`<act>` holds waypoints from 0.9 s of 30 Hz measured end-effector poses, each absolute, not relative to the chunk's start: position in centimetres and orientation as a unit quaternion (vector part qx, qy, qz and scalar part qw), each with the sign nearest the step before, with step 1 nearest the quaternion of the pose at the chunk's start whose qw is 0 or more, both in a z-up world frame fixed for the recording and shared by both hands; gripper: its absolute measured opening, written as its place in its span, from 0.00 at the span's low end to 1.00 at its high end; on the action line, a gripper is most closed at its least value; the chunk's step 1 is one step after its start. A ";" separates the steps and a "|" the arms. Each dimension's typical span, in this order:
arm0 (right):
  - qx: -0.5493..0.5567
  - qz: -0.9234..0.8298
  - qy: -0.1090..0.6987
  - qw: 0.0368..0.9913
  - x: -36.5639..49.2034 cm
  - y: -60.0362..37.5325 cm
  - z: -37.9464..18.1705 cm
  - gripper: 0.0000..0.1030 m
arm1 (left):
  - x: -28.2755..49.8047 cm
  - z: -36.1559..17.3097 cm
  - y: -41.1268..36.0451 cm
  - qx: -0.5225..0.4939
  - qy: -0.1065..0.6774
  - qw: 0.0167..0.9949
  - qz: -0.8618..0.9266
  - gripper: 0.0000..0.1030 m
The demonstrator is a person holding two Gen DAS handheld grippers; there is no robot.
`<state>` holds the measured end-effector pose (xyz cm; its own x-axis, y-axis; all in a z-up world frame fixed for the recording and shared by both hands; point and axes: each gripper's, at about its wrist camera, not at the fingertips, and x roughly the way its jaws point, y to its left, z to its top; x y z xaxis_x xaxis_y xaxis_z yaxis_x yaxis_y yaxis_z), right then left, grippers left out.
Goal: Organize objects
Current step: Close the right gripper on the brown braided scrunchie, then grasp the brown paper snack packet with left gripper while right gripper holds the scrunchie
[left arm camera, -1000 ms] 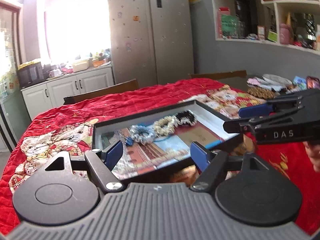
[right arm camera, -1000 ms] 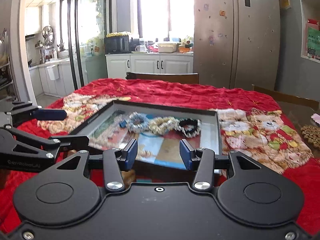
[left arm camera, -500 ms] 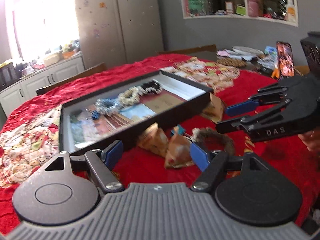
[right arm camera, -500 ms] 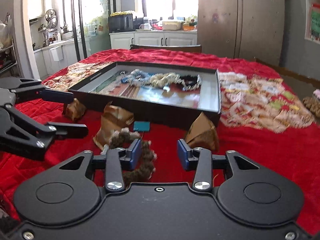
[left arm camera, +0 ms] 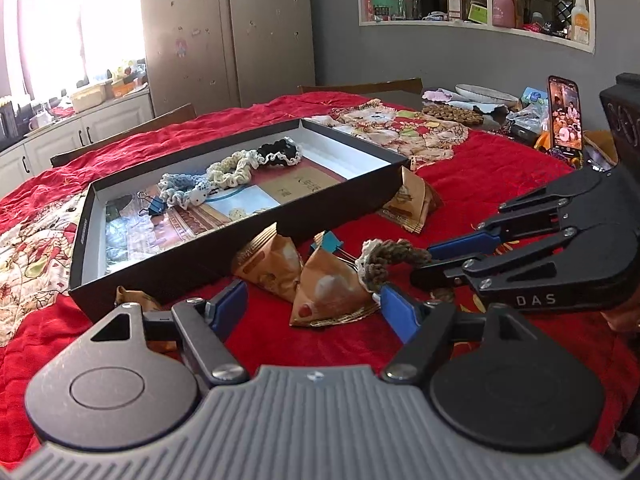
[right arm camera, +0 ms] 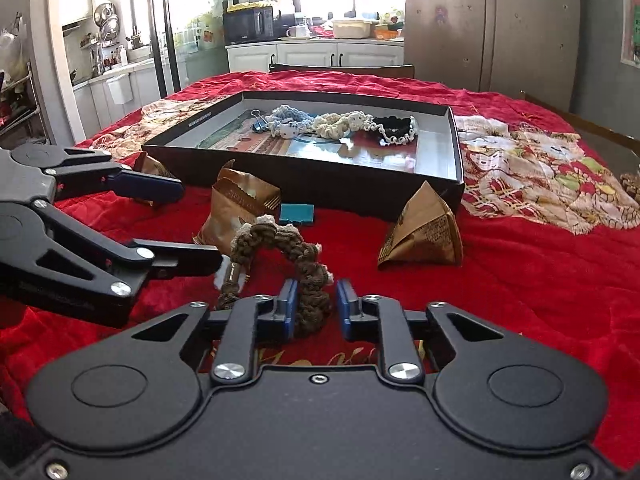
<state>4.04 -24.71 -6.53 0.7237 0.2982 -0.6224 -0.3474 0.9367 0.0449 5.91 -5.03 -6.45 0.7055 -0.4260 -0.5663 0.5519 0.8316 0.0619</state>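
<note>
Two blue-padded fingers [right arm camera: 289, 307] of the right gripper [right arm camera: 313, 307] are seen straddling the near end of a brown crocheted scrunchie [right arm camera: 280, 258], parted and not yet clamped on it; the yarn touches the left pad only. The scrunchie lies on the red-covered surface [right arm camera: 500, 292], in front of the black tray [right arm camera: 456, 148]. The left gripper [left arm camera: 314, 310] is held released and empty, just above a brown triangular packet [left arm camera: 332, 292]. Three scrunchies and a binder clip [right arm camera: 259, 121] are already laid in the tray; a teal binder clip [right arm camera: 297, 213] and further packets remain outside it. For a sound pick, the fingers should be centred on the yarn and closed fully before lifting, so that the loop is carried clear over the tray wall and the packets are not disturbed.
</note>
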 end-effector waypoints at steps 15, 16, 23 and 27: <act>-0.047 0.143 0.313 0.938 3.1 -26.4 -5.7 0.12 | 6.8 -7.2 -6.4 0.094 0.295 0.921 -0.235 0.73; -0.046 0.144 0.312 0.938 3.1 -26.5 -5.7 0.12 | 6.9 -7.3 -6.4 0.088 0.299 0.921 -0.233 0.72; -0.042 0.150 0.312 0.937 3.0 -26.5 -6.0 0.12 | 7.7 -7.7 -7.0 0.063 0.321 0.920 -0.219 0.69; -0.043 0.150 0.311 0.938 2.9 -26.6 -6.0 0.12 | 7.9 -7.6 -7.0 0.048 0.326 0.920 -0.214 0.69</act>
